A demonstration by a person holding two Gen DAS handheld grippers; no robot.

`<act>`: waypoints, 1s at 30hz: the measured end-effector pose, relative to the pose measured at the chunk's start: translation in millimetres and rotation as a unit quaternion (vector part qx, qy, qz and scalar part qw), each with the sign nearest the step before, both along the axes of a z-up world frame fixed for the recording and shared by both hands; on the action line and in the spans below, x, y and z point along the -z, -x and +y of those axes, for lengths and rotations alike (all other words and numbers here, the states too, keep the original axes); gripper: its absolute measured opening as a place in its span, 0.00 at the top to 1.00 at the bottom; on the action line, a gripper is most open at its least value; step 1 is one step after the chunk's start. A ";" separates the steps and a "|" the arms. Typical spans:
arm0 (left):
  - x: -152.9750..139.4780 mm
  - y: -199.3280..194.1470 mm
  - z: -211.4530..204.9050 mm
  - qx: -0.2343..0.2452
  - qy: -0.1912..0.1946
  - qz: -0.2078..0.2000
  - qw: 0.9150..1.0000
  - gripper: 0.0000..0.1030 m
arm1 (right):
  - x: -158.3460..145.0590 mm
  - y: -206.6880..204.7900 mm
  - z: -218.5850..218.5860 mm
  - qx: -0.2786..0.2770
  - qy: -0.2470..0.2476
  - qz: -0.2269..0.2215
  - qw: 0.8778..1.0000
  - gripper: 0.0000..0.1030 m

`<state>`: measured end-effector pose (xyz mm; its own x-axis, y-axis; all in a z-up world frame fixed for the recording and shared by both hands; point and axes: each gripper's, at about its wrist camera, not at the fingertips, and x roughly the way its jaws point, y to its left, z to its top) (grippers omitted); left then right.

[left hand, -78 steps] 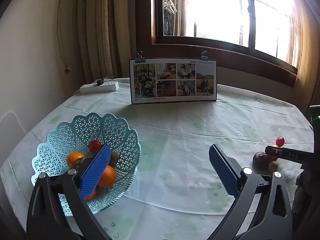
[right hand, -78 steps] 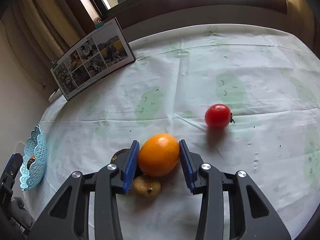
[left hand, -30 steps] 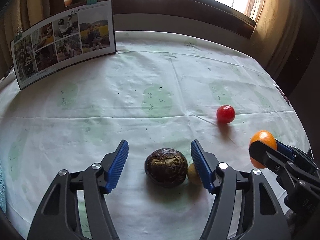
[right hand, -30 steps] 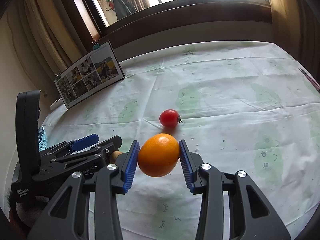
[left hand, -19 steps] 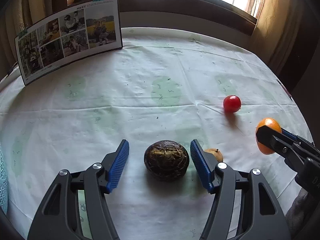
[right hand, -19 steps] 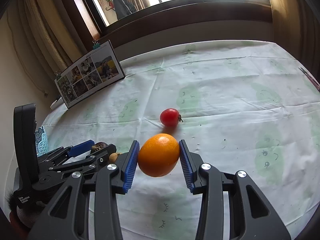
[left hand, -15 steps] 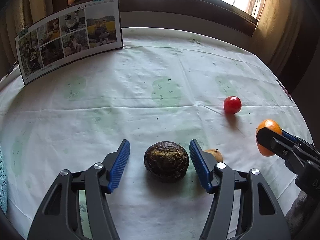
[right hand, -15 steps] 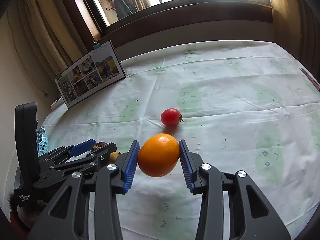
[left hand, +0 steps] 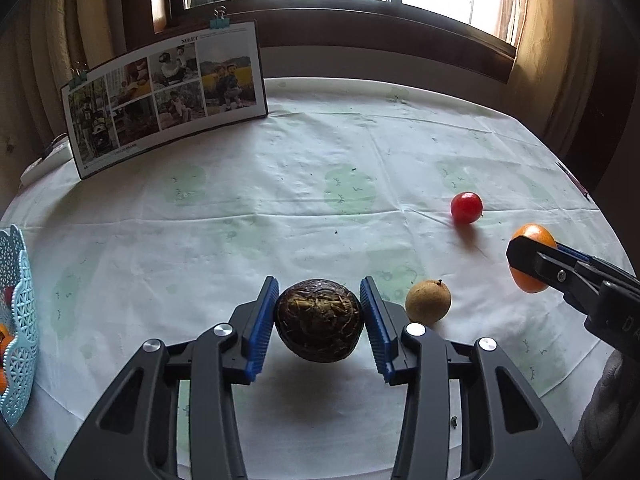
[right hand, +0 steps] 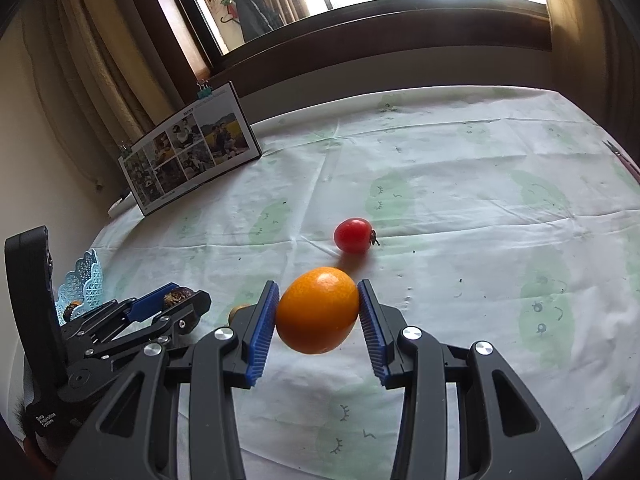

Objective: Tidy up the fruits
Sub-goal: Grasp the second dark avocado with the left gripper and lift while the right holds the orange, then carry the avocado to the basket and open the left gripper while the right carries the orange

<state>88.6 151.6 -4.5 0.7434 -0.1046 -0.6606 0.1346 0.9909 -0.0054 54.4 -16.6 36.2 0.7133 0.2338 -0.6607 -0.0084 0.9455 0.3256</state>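
A dark brown wrinkled fruit [left hand: 319,319] hangs just above the tablecloth with my left gripper [left hand: 319,322] shut on it, its shadow below. My right gripper [right hand: 318,314] is shut on an orange [right hand: 318,310] held off the table; the same orange [left hand: 532,258] and right gripper show at the right edge of the left wrist view. A small tan round fruit [left hand: 428,301] lies on the cloth just right of my left gripper. A red cherry tomato [left hand: 466,207] [right hand: 353,235] lies farther back. The light blue lattice basket [left hand: 16,304] [right hand: 82,280] with fruit sits at the far left.
A photo board [left hand: 166,94] [right hand: 188,148] stands clipped upright at the back left, below a window. A white power strip [left hand: 44,158] lies behind it at the table's left edge. The round table carries a white cloth [left hand: 320,184] with pale green patches.
My left gripper has shut on the dark brown fruit and lifted it slightly off the cloth. The right gripper keeps holding the orange in the air, nearly still.
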 end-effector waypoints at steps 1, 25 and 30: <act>-2.1 0.8 2.7 -0.005 0.000 -0.003 1.000 0.58 | 0.0 0.1 0.0 0.000 0.000 -0.001 1.000 0.60; -30.7 25.0 70.1 -0.119 -0.023 -0.076 0.990 0.58 | 8.4 -2.0 5.2 0.000 0.011 0.003 1.000 0.60; -35.6 31.1 89.5 -0.141 -0.020 -0.086 0.986 0.58 | 9.8 -3.1 7.3 0.004 0.018 0.005 1.000 0.60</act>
<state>57.5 241.1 31.1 0.8405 0.1464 -0.5216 -0.1514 0.9879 0.0333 57.5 -9.3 26.4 0.7089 0.2039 -0.6752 0.0024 0.9566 0.2914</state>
